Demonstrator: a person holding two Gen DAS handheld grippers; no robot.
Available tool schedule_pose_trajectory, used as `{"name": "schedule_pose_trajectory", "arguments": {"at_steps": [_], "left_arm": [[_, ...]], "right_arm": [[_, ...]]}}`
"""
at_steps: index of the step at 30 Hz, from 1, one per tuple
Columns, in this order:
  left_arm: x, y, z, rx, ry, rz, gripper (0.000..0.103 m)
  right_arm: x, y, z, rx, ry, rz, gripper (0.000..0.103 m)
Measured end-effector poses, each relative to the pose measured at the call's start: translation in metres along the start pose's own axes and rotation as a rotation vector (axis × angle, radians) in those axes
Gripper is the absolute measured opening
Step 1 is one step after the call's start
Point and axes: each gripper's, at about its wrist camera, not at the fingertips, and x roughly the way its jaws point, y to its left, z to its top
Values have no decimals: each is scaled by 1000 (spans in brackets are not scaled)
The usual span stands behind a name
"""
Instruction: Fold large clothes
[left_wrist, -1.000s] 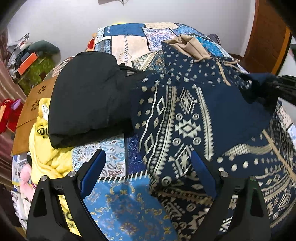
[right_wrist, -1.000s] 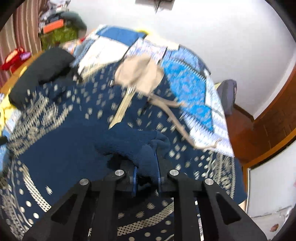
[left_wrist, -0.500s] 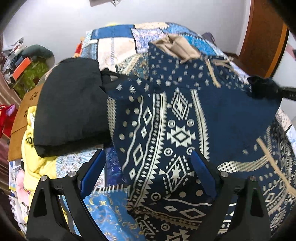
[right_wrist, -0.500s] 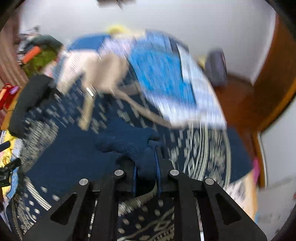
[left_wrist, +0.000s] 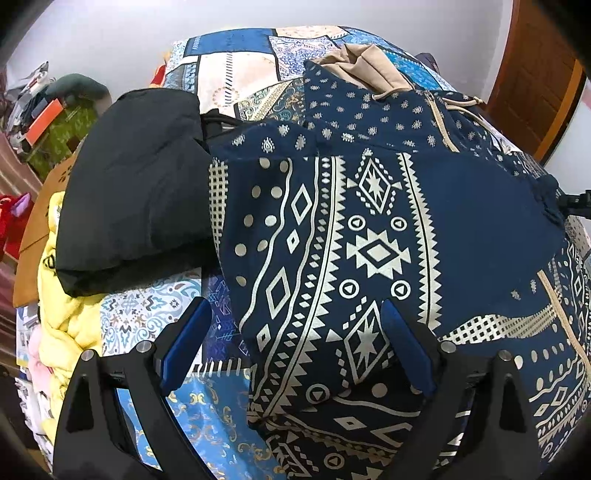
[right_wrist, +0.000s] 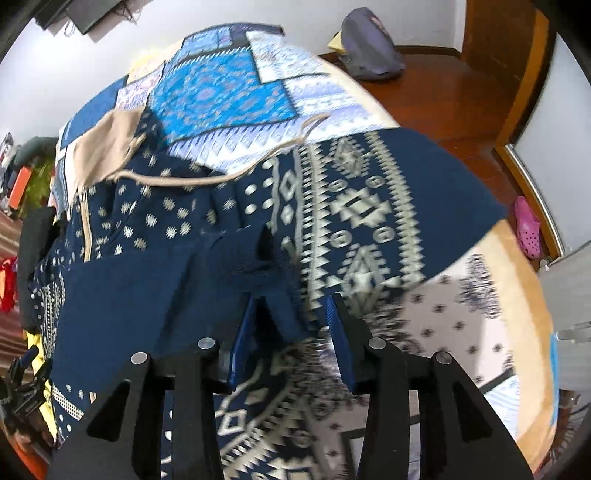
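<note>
— What's over on your left side?

— At the far left edge of the bed, a yellow garment (left_wrist: 70, 325) bunched up, with a folded black garment (left_wrist: 136, 192) lying partly over it. Both rest on the patchwork bedspread (left_wrist: 236, 74). My left gripper (left_wrist: 295, 350) hangs above the bed with its jaws spread wide and nothing pinched. Its left pad is over the bedspread, its right pad over the navy cloth.

— And the thing you're folding?

— The navy patterned hoodie (left_wrist: 369, 236) fills the middle of the bed, just beside the black garment and touching its edge. A sleeve with white diamonds and zigzags is folded across the plain navy body. The beige-lined hood (left_wrist: 365, 66) lies at the far end, its drawstrings trailing off to the right.

— What about your right hand?

— My right gripper (right_wrist: 291, 332) has just been opening its jaws. A plain navy cuff (right_wrist: 280, 306) sits between them, close against the left pad (right_wrist: 242, 343), with a clear gap to the right one, so I'm not clamping it. The view there is blurred.

— Anything further right?

— The other patterned sleeve (right_wrist: 369, 206) stretches toward the bed's right edge. Beyond it is the wooden floor (right_wrist: 443, 99), with a grey backpack (right_wrist: 369, 48) by the wall and a pink clog (right_wrist: 528, 229) near the door frame.
</note>
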Motion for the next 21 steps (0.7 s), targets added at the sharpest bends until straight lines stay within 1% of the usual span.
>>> {"name": "schedule_pose_trajectory", "arguments": {"at_steps": [2,5,6,7,8,9,10,12,14,17,19,20,21], "left_arm": [[-6,-1,5,1,-19,1,93],[-22,-4,19,-9,-77,-12,93],[-30,-5,25,-18,-104,-20,93],[-36,-6,31,-26,-127,-27,93],[-42,-8,36,-32,-149,-33,93],[-47,-10,41,-37,-169,-40,93],[-50,-10,46,-41,-182,-46,93],[-56,-15,56,-53,-216,-67,93],[-57,-20,62,-53,-228,-77,93],[-51,-29,68,-40,-218,-85,93],[-46,-32,68,-37,-201,-97,93],[-42,-34,68,-35,-193,-102,93],[-39,-36,68,-32,-186,-104,93]], "right_arm": [[-10,-5,4,-11,-35,-14,37],[-20,-16,7,-10,-75,-47,37],[-23,-21,10,-2,-86,-53,41],[-22,-26,13,12,-94,-55,49],[-22,-30,14,22,-100,-57,53],[-22,-36,15,38,-106,-60,59],[-21,-43,17,53,-107,-66,62],[-14,-54,20,84,-91,-76,62],[-9,-66,19,117,-75,-64,62],[7,-89,21,207,-43,-24,62],[17,-104,22,291,-35,22,62],[22,-112,24,335,-37,59,62],[24,-115,26,360,-43,77,62]]}}
